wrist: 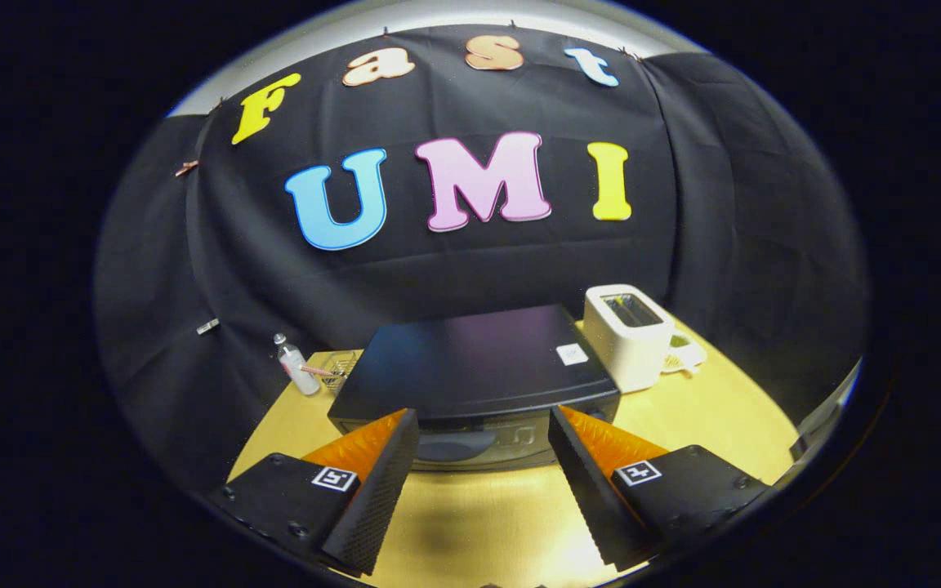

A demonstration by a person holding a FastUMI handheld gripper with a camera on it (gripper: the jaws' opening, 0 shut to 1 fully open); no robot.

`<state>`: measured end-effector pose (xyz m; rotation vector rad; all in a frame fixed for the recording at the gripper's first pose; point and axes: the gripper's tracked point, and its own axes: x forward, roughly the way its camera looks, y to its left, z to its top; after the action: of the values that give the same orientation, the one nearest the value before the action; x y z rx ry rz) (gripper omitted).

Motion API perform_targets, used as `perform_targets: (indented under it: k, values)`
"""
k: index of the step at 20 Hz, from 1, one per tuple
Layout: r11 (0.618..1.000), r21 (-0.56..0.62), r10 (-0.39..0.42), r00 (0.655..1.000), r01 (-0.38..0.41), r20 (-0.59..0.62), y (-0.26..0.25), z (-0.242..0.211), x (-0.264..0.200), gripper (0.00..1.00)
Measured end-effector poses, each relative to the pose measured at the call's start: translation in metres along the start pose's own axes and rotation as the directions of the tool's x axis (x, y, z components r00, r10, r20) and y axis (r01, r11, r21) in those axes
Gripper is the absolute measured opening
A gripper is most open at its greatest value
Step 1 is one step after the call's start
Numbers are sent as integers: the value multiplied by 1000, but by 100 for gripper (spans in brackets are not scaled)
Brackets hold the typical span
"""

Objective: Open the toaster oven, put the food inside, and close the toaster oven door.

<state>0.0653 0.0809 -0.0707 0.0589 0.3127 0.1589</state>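
The gripper point(483, 425) hung above the table point(707, 408), fingers spread wide and holding nothing. Just ahead of them sat the toaster oven point(470, 367), door shut

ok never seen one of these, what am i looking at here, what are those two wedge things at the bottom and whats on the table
The two wedges are the fingers of a handheld gripper, a two-finger tool that a person carries; no robot arm is involved. The picture comes from a fisheye camera mounted on that gripper, looking forward along the fingers, so everything bends. The fingers stand apart and hold nothing. Just ahead of them, on a wooden table, sits a black toaster oven, seen from above its front. Beside it stands a white slot toaster, with a small pale object behind it that I cannot identify. On the oven's other side lie a small clear bottle and a little wire rack.
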Motion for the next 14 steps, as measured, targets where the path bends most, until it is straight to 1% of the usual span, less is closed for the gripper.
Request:
perform_targets:
  k: [4, 8, 12, 14]
  values:
    - [997, -71, 9, 992, 0, 124, -15, 55, -27, 98]
    - [998, -55, 30, 973, -17, 230, -35, 96, -51, 98]
    - [997, -69, 56, 960, -39, 275, -60, 113, -69, 98]
    - [996, -87, 56, 956, -32, 289, -74, 113, -75, 98]
